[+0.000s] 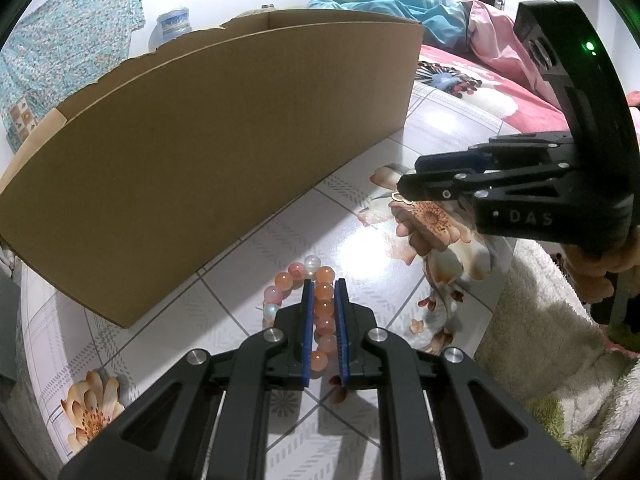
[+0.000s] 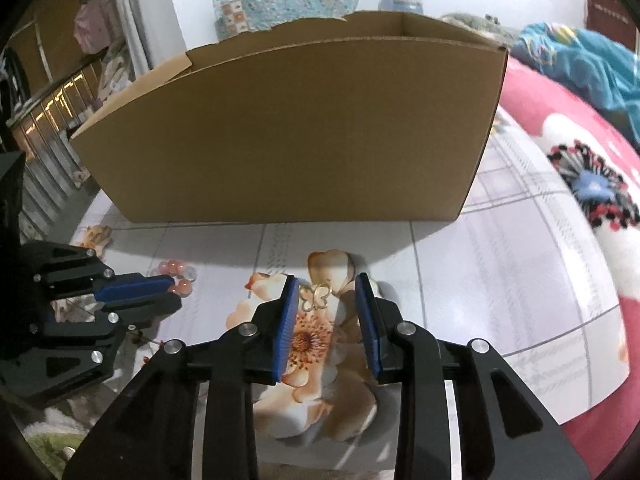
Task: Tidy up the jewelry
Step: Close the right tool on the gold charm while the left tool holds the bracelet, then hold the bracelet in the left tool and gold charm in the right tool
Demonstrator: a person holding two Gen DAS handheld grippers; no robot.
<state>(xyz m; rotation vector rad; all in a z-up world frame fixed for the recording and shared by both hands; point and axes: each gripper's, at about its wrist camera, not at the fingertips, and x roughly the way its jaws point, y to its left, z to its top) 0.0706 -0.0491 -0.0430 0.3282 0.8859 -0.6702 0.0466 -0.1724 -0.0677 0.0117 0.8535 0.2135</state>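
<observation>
A bracelet of orange and pink beads lies on the flowered tile floor, and my left gripper is shut on one side of its loop. In the right wrist view the same gripper comes in from the left, with the beads at its tip. A small gold butterfly piece lies on a painted flower between the blue pads of my right gripper. That gripper is open: the butterfly is close to the left pad and clear of the right one. The left wrist view shows the right gripper over the gold piece.
A large open cardboard box stands on the floor just beyond both grippers. A pink flowered blanket lies to the right, and a person lies on it farther back. A fluffy rug borders the near right. A water jug stands behind the box.
</observation>
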